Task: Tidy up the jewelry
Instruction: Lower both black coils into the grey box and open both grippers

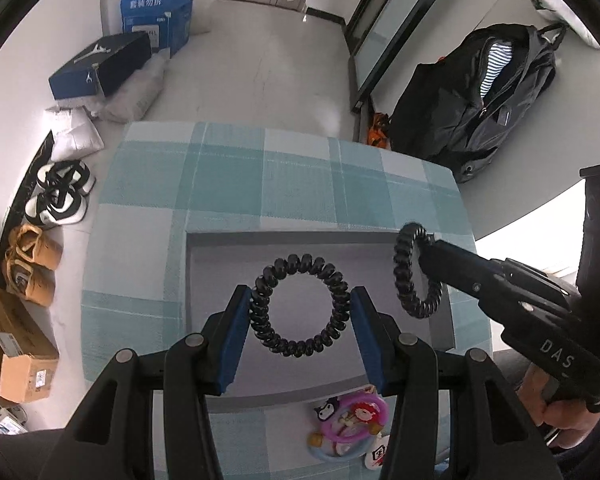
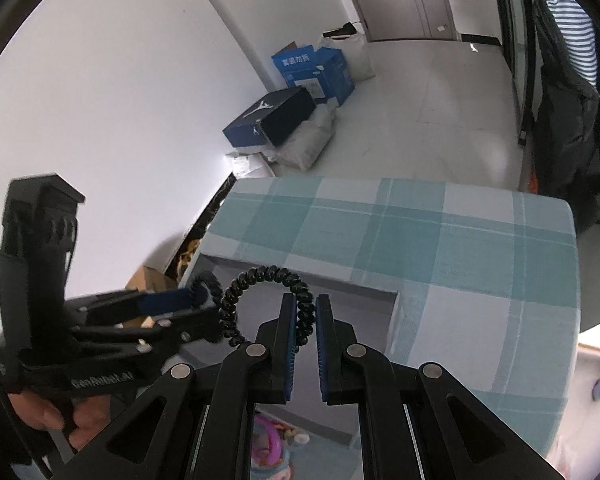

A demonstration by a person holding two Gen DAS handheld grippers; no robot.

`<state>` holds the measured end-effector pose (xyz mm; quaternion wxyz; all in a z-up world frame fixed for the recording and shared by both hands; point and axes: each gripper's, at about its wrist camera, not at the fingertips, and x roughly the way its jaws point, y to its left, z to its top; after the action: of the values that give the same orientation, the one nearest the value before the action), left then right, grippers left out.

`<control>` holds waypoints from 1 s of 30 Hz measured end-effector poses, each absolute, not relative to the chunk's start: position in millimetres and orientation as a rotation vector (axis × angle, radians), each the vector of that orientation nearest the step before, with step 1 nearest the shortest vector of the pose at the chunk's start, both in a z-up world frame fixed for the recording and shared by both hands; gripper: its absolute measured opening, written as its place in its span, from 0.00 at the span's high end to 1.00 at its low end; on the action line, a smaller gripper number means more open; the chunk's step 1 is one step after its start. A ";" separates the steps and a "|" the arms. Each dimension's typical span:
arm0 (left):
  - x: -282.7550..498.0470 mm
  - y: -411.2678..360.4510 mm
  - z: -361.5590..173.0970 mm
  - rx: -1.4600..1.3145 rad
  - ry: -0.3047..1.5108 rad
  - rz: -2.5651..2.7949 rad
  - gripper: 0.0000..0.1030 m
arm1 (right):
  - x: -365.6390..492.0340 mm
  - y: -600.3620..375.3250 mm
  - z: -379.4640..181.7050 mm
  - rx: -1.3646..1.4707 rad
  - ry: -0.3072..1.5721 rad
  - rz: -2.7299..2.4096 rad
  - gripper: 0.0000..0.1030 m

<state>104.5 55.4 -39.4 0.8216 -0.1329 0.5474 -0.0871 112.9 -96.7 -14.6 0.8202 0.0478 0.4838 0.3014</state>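
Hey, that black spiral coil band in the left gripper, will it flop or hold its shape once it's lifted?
The black coil band spans the left hand-held gripper as an open ring, so it probably holds its shape, springy rather than limp. Thin coils suggest it's light. The glossy surface might slip.

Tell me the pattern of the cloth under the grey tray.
Teal-and-white plaid tablecloth, clearest in the left wrist view.

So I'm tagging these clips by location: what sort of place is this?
Most likely a lived-in home, perhaps an entryway or spare room. Pairs of sneakers line the wall, shoe boxes sit on the floor, and a backpack lies by a small table with a checked tablecloth.
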 end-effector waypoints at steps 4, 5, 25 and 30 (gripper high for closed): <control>106.8 57.1 -42.2 -0.283 1.170 -0.181 0.57 | 119.3 -95.0 -18.6 0.105 1.050 0.643 0.92; 107.9 58.4 -43.6 -0.280 1.170 -0.174 0.57 | 120.1 -94.7 -19.4 0.105 1.054 0.643 0.91; 99.9 63.8 -25.2 -0.295 1.043 -0.189 0.23 | 105.2 -105.7 11.2 0.115 0.903 0.610 0.42; 92.9 81.1 -14.8 -0.290 0.990 -0.146 0.23 | 94.3 -108.2 16.0 0.102 0.899 0.587 0.30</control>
<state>92.9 81.1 -14.8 0.8675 -0.1384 0.4727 -0.0695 94.3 -108.2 16.0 0.8581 0.0486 0.4279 0.2797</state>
